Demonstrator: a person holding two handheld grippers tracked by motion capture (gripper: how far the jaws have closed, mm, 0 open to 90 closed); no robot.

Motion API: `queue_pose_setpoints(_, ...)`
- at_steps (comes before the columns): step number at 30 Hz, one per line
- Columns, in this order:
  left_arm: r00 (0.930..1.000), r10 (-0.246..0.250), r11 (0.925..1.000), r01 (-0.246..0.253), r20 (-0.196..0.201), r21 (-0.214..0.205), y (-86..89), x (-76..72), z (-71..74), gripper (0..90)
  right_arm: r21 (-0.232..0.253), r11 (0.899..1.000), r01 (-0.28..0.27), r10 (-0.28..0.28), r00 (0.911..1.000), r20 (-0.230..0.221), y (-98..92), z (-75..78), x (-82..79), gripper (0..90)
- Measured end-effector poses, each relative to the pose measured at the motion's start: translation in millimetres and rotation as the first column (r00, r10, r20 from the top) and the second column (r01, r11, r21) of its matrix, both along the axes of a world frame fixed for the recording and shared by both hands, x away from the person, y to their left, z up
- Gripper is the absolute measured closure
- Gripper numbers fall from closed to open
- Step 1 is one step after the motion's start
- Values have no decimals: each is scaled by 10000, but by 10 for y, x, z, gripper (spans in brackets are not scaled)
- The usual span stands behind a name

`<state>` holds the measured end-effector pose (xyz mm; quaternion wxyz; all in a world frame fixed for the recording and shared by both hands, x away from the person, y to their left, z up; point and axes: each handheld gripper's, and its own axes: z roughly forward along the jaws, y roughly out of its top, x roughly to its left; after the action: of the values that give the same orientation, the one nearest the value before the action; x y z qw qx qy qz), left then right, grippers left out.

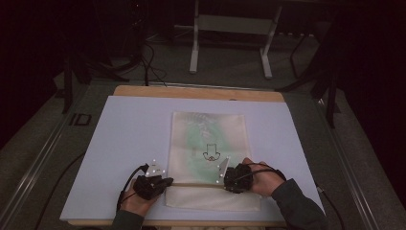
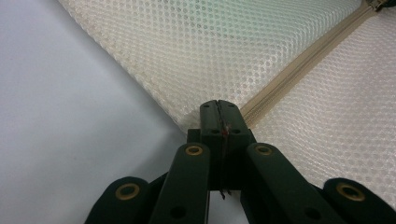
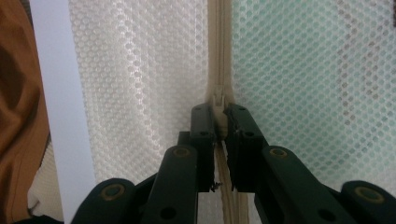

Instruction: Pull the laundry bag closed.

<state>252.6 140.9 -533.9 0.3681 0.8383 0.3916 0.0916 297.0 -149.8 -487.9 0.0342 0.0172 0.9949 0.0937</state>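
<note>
A cream mesh bag (image 1: 209,139) with green contents showing through lies flat on a white board (image 1: 129,139). Its zipper (image 1: 196,184) runs across the near part of the bag. My left gripper (image 1: 165,182) sits at the zipper's left end. In the left gripper view my left gripper (image 2: 219,109) is shut on the bag's edge (image 2: 187,119), right beside the zipper (image 2: 299,70). My right gripper (image 1: 225,178) is farther right along the zipper. In the right gripper view my right gripper (image 3: 219,116) is shut on the zipper pull (image 3: 218,100).
The white board rests on a wooden table (image 1: 191,92). Behind the table stand the white legs of a frame (image 1: 194,48), and cables (image 1: 153,67) lie on the floor. Brown cloth (image 3: 14,116) shows beyond the board's edge in the right gripper view.
</note>
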Motion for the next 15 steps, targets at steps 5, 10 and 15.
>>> queue_pose_setpoints(5,10000,-2,10000,2,0,0,0,0,0,895,43,10000,49,-49,10000,-22,-19,11,2,823)
queue_pose_setpoints(10,10000,-11,10000,11,-2,15,0,0,1,895,50,9999,121,-120,9999,-61,-52,9,3,824)
queue_pose_setpoints(15,10000,-10,10000,10,0,35,-1,-1,2,895,69,9999,135,-135,9999,-48,-76,15,8,823)
